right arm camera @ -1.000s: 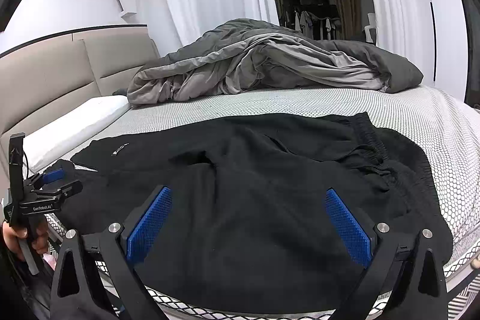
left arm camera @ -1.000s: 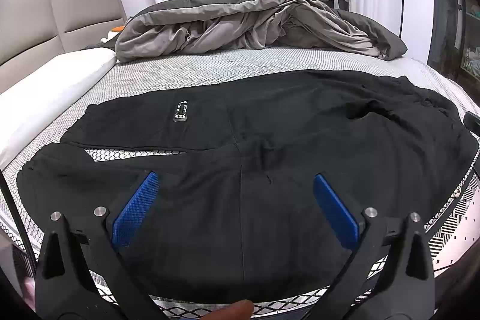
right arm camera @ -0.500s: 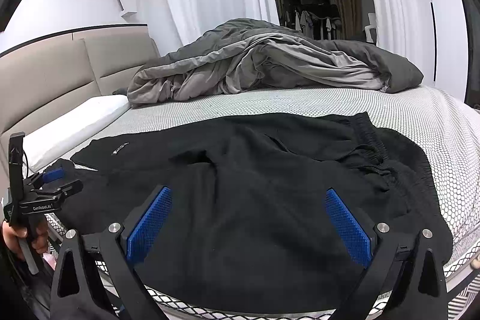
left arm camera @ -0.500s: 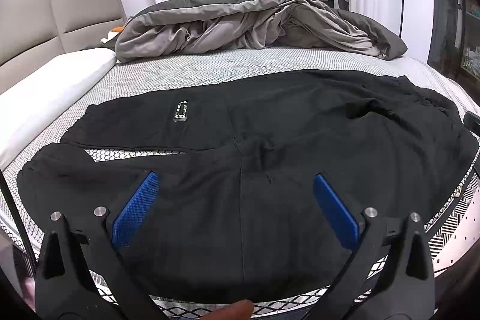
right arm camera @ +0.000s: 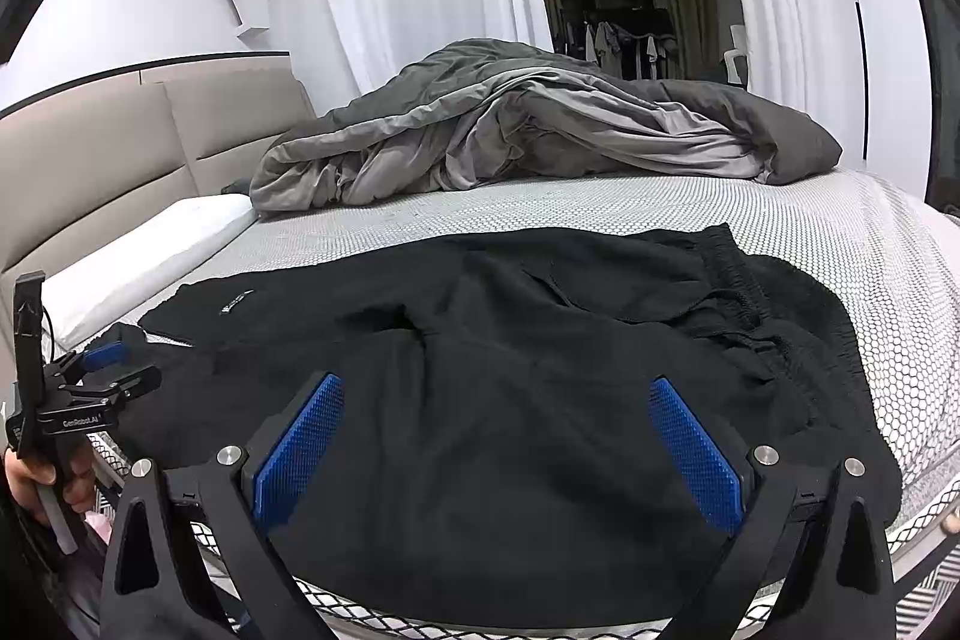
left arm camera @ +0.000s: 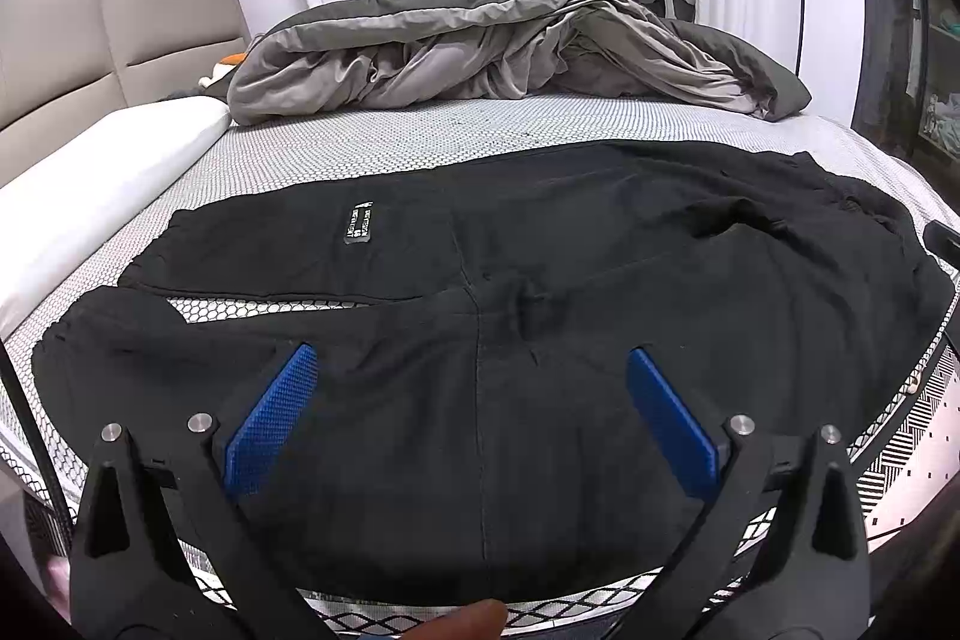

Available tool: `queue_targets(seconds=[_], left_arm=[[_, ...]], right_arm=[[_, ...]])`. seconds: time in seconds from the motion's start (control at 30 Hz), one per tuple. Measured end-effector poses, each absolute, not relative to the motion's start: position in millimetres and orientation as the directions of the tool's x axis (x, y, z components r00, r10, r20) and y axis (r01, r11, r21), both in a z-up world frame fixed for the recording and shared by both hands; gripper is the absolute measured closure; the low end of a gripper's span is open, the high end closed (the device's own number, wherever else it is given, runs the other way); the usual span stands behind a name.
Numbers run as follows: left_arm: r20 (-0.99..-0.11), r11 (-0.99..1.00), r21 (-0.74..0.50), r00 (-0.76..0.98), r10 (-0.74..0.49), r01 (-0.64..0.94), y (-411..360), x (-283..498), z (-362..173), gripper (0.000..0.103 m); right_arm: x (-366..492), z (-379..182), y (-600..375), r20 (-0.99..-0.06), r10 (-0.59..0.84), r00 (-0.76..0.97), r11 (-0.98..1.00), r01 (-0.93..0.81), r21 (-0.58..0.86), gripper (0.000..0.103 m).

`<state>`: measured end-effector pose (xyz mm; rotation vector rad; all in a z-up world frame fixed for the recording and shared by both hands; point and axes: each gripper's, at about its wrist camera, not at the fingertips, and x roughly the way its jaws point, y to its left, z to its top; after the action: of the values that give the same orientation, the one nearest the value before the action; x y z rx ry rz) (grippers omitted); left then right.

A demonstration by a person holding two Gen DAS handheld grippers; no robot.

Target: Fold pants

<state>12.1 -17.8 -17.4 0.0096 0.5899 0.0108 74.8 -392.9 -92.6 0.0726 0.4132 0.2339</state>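
Black pants (left arm camera: 480, 316) spread flat on bed (left arm camera: 372, 148), filling centre and lower frame. Left tongs (left arm camera: 471, 421) and right tongs (right arm camera: 495, 448) both gaping wide, low over pants, gripping nothing. Duvet (right arm camera: 528, 130) heaped upper centre.

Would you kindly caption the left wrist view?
Open left tongs above black pants spread across the bed.

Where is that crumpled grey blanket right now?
The grey blanket lies heaped at the bed's far side, beyond the black pants, right of the white pillow.
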Motion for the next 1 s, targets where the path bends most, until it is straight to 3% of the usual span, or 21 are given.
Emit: queue_targets(seconds=[0.27,0.47,0.53,0.8,1.0], left_arm=[[-0.537,1.000,0.004,0.843,0.019,-0.020,-15,11,-13,0.001],[-0.531,0.999,-0.015,0.847,0.019,-0.032,-5,8,-3,0.001],[-0.546,0.999,-0.033,0.838,0.011,-0.034,3,10,0,0.001],[-0.558,0.989,-0.108,0.829,0.020,-0.096,68,12,26,0.001],[-0.596,0.981,-0.068,0.796,0.104,-0.180,147,50,54,0.001]], right_arm=[[77,-93,-408,-0.399,0.219,0.891,0.974,-0.178,0.137,0.000],[94,-99,-428,-0.436,0.295,0.851,0.945,-0.192,0.264,0.000],[102,-97,-431,-0.486,0.302,0.820,0.946,-0.194,0.261,0.000],[104,-66,-442,-0.505,0.260,0.823,0.965,-0.209,0.155,0.000],[141,-53,-477,-0.572,0.311,0.759,0.948,-0.209,0.239,0.002]])
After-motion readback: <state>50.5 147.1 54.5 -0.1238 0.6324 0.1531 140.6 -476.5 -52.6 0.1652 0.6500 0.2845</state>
